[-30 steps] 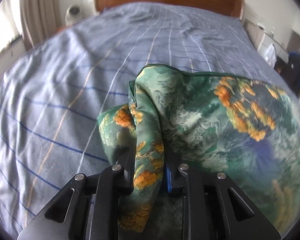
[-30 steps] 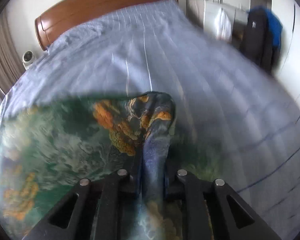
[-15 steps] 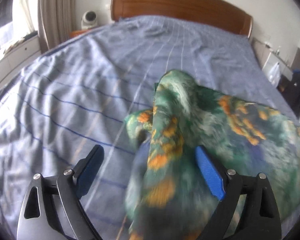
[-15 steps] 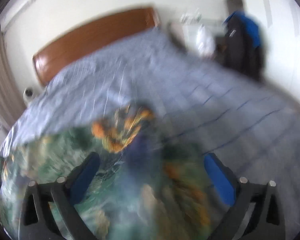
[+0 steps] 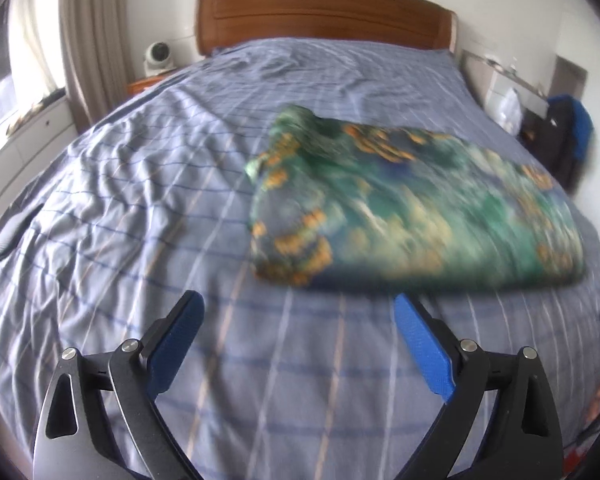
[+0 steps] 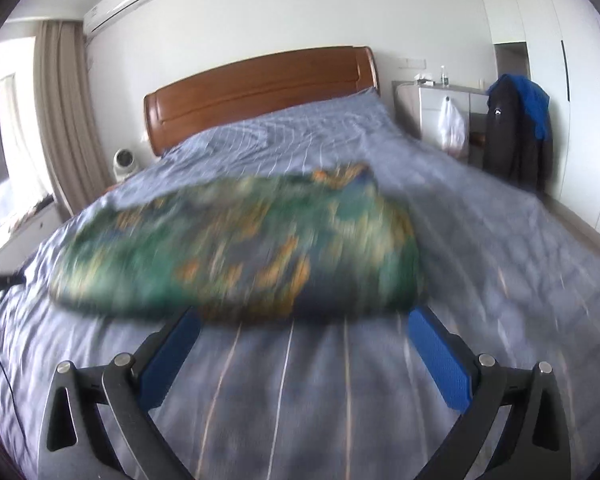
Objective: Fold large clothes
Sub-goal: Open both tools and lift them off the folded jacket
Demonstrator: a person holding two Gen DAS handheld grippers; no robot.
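A green cloth with orange and blue print lies folded into a wide band across the bed, blurred by motion. It also shows in the right wrist view. My left gripper is open and empty, pulled back from the cloth's near left edge. My right gripper is open and empty, its fingertips just at the cloth's near edge.
The bed has a blue striped sheet and a wooden headboard. A small white device stands at the left of the headboard. A white cabinet and a chair with dark jackets stand to the right.
Both grippers have let go of the cloth, opened wide and drawn back. The cloth now lies flat on the bed.
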